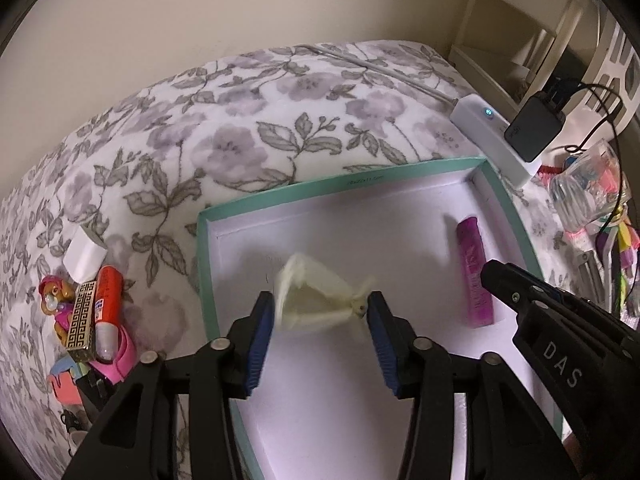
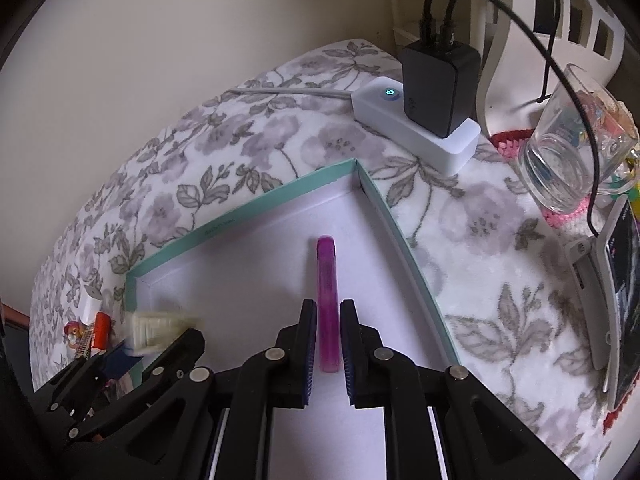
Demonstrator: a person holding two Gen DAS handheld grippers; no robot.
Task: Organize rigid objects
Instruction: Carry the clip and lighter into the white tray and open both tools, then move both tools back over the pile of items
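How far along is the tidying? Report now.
Done: none clearly. In hand: the right hand-held gripper clamps the pink comb inside the teal box; the pale hair clip sits blurred between the left hand-held gripper's open jaws over it. Remaining: red tube, gold case, toy figure outside.

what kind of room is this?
Likely a home bedroom: a floral blanket covers the soft work surface, a power strip with a charger lies on it, and white furniture stands by the wall.

Translucent plastic comb, fleecy blanket.
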